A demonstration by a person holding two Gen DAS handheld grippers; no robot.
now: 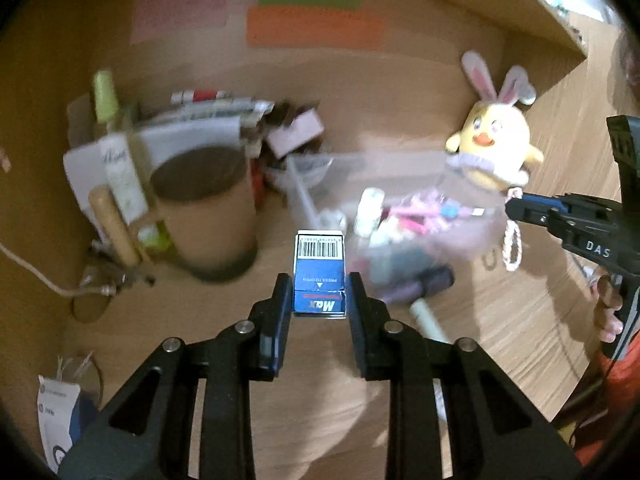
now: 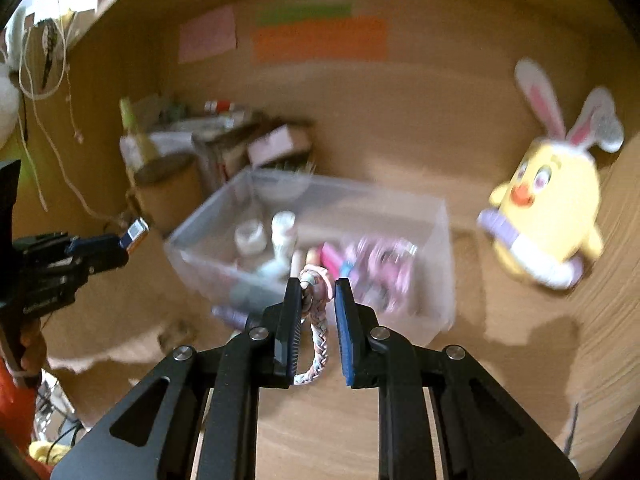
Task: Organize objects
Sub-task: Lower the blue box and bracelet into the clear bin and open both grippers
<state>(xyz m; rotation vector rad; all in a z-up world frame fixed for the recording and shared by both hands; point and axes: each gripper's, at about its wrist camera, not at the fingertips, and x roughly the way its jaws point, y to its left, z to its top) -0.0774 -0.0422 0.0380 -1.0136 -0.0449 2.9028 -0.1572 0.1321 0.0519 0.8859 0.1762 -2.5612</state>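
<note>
My left gripper (image 1: 319, 285) is shut on a small blue and white box (image 1: 319, 272) with a barcode, held above the wooden desk. In the right wrist view the same gripper (image 2: 122, 245) shows at the left with the box (image 2: 137, 232) at its tip. My right gripper (image 2: 318, 285) is shut on a pink and white braided cord loop (image 2: 320, 340) that hangs down between its fingers. From the left wrist view the right gripper (image 1: 512, 205) shows at the right edge, the cord loop (image 1: 513, 247) dangling below it. A clear plastic bin (image 2: 436, 216) with several small items stands just beyond both grippers.
A yellow chick plush with rabbit ears (image 2: 552, 216) leans at the right against the side wall. A brown cardboard tube (image 1: 204, 208), bottles, papers and small boxes crowd the back left. Coloured paper notes (image 1: 316, 26) stick to the back wall. A white cable (image 1: 28, 268) trails at the left.
</note>
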